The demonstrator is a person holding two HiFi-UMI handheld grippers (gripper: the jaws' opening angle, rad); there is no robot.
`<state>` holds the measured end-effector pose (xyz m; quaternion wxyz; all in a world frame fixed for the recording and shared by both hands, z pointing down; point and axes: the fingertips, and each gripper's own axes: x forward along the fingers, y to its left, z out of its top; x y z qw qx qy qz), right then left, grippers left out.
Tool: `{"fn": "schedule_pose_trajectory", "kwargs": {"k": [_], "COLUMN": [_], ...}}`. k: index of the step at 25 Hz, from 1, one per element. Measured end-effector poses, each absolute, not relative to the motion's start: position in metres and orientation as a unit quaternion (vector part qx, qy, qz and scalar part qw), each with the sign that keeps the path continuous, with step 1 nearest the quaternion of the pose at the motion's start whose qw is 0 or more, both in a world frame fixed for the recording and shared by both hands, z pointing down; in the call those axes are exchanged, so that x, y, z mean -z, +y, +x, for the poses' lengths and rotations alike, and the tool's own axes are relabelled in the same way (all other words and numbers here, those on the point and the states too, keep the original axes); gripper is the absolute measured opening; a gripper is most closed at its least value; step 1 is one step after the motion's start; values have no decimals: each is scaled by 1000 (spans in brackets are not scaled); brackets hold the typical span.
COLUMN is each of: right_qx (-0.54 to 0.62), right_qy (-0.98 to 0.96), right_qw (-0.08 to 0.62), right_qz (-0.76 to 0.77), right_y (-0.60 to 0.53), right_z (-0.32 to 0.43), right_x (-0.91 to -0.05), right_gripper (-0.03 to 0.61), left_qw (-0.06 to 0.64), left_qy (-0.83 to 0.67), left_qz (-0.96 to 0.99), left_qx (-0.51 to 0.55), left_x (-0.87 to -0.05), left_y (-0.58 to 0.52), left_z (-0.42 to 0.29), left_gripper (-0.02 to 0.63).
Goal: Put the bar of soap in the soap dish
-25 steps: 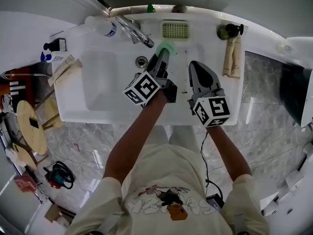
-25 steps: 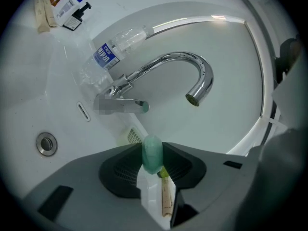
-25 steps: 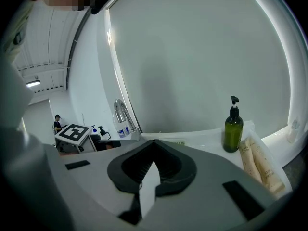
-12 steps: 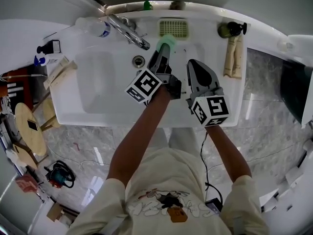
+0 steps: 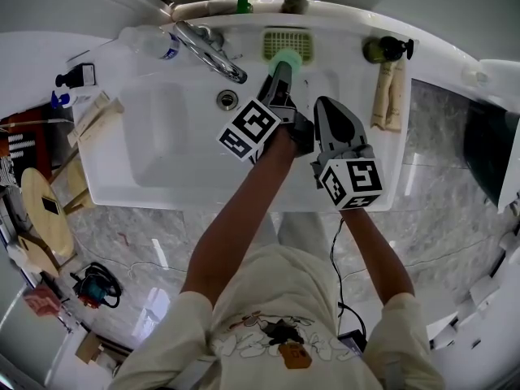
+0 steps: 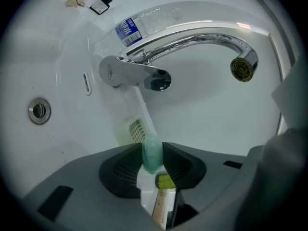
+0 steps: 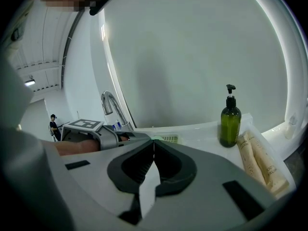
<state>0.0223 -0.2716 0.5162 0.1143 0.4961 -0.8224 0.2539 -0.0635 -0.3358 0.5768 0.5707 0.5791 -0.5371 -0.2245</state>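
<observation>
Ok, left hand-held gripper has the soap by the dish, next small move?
Probably ease the left hand-held gripper forward and down before opening: the green soap is clamped in its jaws and sits only at the near edge of the soap dish.

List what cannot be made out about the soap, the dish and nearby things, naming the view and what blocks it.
The bar of soap: left gripper view, lower part hidden between the left gripper's jaws.
The soap dish: same view, mostly behind the soap; whether they touch cannot be told.
The bottle: same view, label print too small.
</observation>
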Motion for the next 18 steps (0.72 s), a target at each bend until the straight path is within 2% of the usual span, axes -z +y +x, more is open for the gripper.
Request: {"fn": "schedule_pose_trajectory", "kwargs": {"k": [18], "right_qx": [-248], "right_qy": [-818], "right_qw": [108], "right_qz": [507], "right_y": [-284], "right_z": [37], "right_x": [-513], "right_gripper": [8], "left_qw": [608], "left_qy": [-539], "left_qz": [532], "left_qx": [237], "left_x": [-590], "left_y": [-350], "left_z": [-52], "left_gripper": [129]}}
